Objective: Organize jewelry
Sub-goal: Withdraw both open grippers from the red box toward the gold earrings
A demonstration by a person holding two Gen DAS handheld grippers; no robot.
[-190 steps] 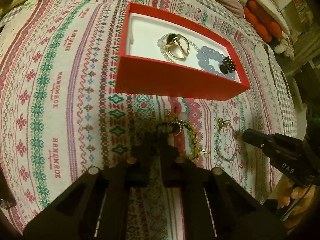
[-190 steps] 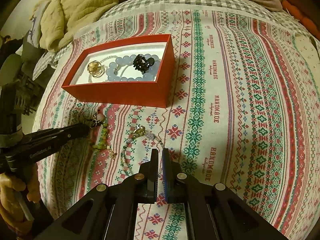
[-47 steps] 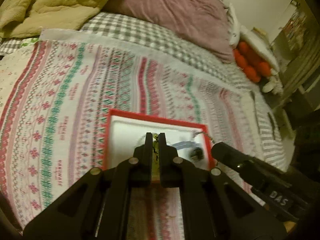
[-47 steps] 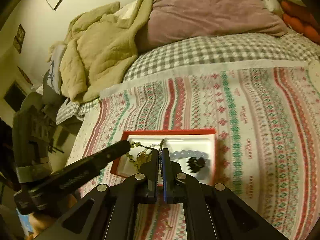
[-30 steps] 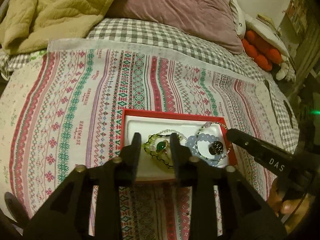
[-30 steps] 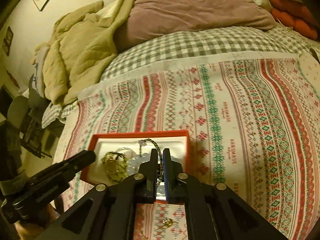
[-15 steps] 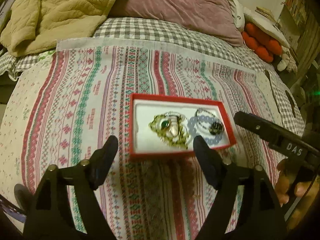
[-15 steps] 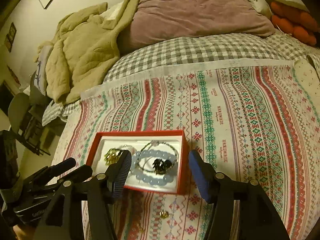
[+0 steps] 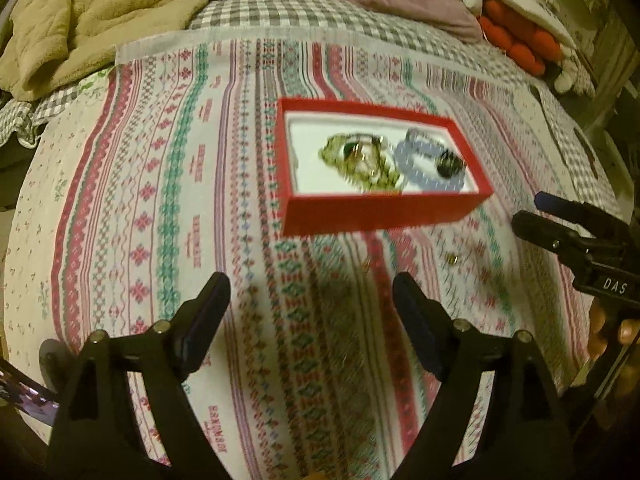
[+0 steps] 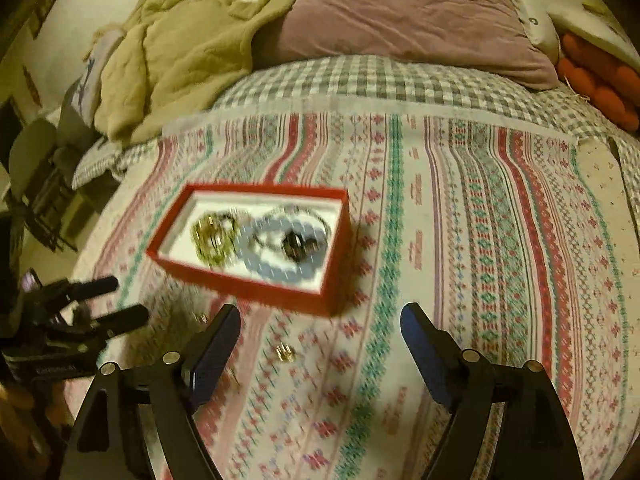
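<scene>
A red box (image 9: 376, 212) with a white lining sits on the patterned cloth; it also shows in the right wrist view (image 10: 256, 286). Inside lie a green-gold bracelet (image 9: 356, 158), a blue bead bracelet (image 9: 424, 160) and a black clip (image 9: 448, 164). The same pieces show in the right wrist view: the green-gold bracelet (image 10: 212, 240), the blue beads (image 10: 280, 268), the clip (image 10: 298, 244). A small gold piece (image 10: 285, 354) lies on the cloth in front of the box; it also shows in the left wrist view (image 9: 452, 259). My left gripper (image 9: 310, 304) and right gripper (image 10: 320, 334) are open and empty, short of the box.
The patterned cloth (image 9: 160, 200) covers a bed with a checked sheet (image 10: 380, 80). A beige blanket (image 10: 180, 48) and a mauve pillow (image 10: 400, 12) lie at the back. Orange cushions (image 9: 516, 40) sit at the far right.
Both grippers have opened wide and let their bracelets drop into the box. Both have drawn back from the box and lowered toward the cloth.
</scene>
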